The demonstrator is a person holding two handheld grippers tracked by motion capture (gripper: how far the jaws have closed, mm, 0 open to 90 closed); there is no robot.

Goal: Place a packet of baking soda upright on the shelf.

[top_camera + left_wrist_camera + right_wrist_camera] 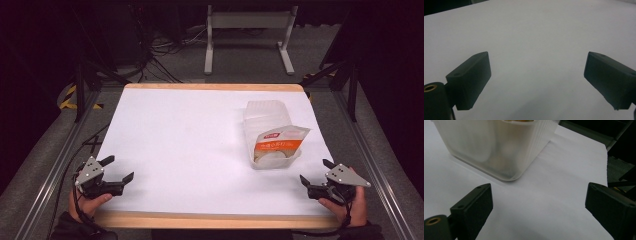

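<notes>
Holding: nothing yet, both hands low at near edge of table [150,125].
Left gripper [116,169]: jaws spread wide, empty; bare white top betw. them in left gripper view.
Right gripper [316,171]: jaws wide apart too, empty, near right corner.
Thing: clear plastic tub [267,131] on right half of table, snack bag [280,140] w/ orange band sitting in it, top sticking out.
Direction: tub lies fwd and a bit left of my right jaws; in right gripper view its near corner [509,173] sits just ahead, left of centre.
Long axis: runs roughly front-to-back, short end faces me.
Nearer hand: right, by far; left is well apart across table.
Next, I reckon: right goes fwd, jaws across short end or onto bag.
</notes>
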